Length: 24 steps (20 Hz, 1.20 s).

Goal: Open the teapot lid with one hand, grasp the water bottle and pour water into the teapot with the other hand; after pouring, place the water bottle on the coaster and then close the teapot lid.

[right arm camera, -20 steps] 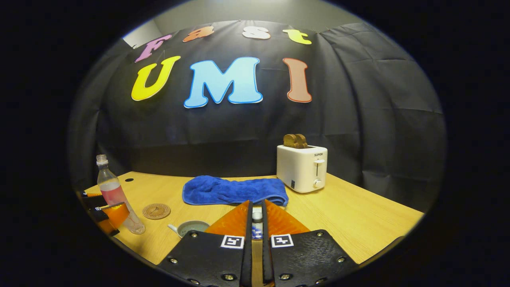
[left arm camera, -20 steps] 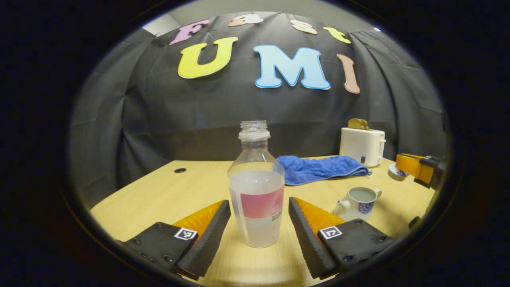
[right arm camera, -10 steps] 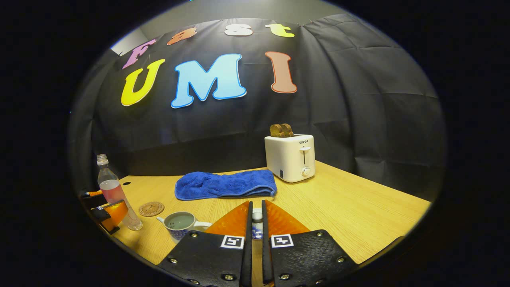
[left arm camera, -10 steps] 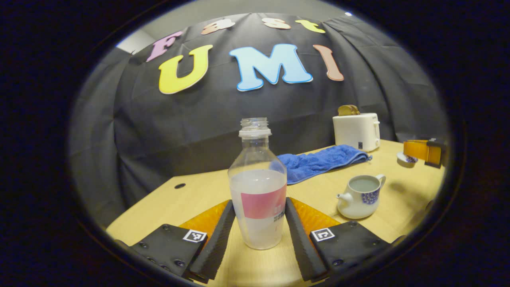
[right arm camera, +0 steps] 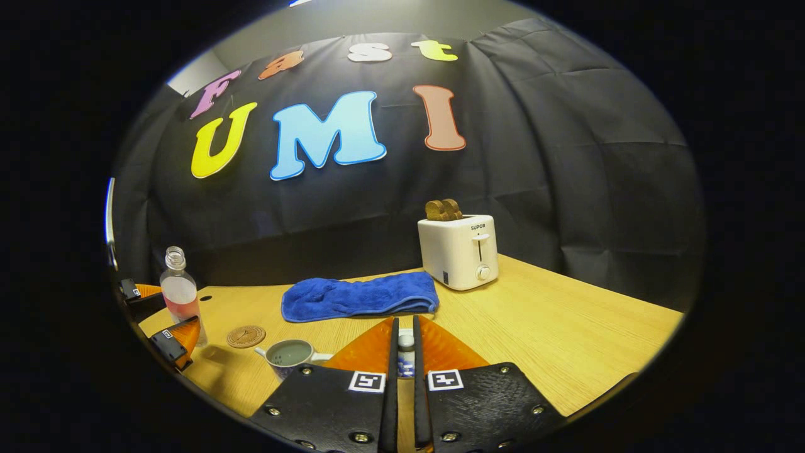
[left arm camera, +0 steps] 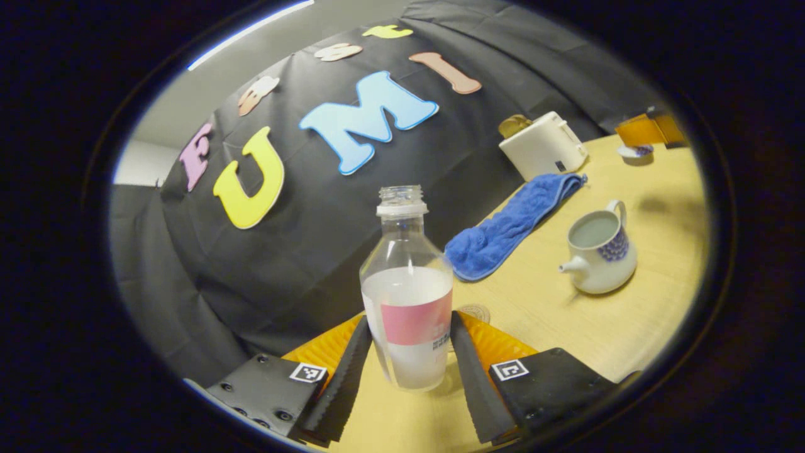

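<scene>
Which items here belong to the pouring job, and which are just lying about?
In the job: water bottle gripped by left gripper; open teapot; teapot lid pinched in right gripper; coaster.

Lying about: blue towel; toaster with toast.

Left gripper (left arm camera: 407, 352) is clamped tight, both fingers pressing the sides of the clear plastic water bottle with the pink label (left arm camera: 407, 302), and the whole thing is rolled over, the horizon tipping toward 2 o'clock. Right gripper (right arm camera: 402, 352) sits level, fingers pinched on the small white teapot lid knob (right arm camera: 406, 343).
</scene>
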Available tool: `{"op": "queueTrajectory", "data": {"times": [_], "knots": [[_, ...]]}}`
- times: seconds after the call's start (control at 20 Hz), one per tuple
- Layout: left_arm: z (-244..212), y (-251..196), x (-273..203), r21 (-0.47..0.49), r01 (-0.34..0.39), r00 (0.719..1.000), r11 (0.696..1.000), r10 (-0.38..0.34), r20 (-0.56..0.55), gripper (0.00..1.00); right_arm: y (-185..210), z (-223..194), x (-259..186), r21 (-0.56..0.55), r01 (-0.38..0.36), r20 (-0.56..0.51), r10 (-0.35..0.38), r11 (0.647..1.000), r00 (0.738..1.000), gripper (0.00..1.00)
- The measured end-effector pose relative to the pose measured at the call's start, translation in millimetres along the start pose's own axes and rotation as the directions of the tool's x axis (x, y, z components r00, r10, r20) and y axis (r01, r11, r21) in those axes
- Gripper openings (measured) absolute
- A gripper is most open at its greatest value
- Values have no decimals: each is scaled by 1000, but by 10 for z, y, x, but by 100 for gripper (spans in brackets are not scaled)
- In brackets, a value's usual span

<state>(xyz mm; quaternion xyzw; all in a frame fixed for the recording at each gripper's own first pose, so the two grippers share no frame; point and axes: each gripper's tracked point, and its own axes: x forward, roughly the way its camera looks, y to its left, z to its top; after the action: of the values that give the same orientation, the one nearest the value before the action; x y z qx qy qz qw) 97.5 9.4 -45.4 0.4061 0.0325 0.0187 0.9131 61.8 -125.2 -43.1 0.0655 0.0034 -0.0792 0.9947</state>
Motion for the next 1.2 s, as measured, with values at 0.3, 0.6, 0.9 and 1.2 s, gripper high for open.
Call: {"op": "queueTrajectory", "data": {"times": [0.3, 0.6, 0.9, 1.2], "knots": [[91, 24, 103, 320, -2, 1000, 948, -5, 22, 87, 3, 41, -21, 12, -7, 14, 7, 1000, 1000, 10], [213, -191, 99, 507, 18, 997, 862, -53, 56, 88, -24, 92, -41, 22, -5, 32, 4, 1000, 999, 10], [331, -274, 50, 631, -8, 994, 776, -61, 86, 87, -58, 155, -65, 36, -2, 54, 0, 999, 999, 10], [420, -343, 4, 747, -57, 992, 663, -49, 119, 87, -69, 197, -87, 58, -10, 68, 6, 998, 998, 10]]}}
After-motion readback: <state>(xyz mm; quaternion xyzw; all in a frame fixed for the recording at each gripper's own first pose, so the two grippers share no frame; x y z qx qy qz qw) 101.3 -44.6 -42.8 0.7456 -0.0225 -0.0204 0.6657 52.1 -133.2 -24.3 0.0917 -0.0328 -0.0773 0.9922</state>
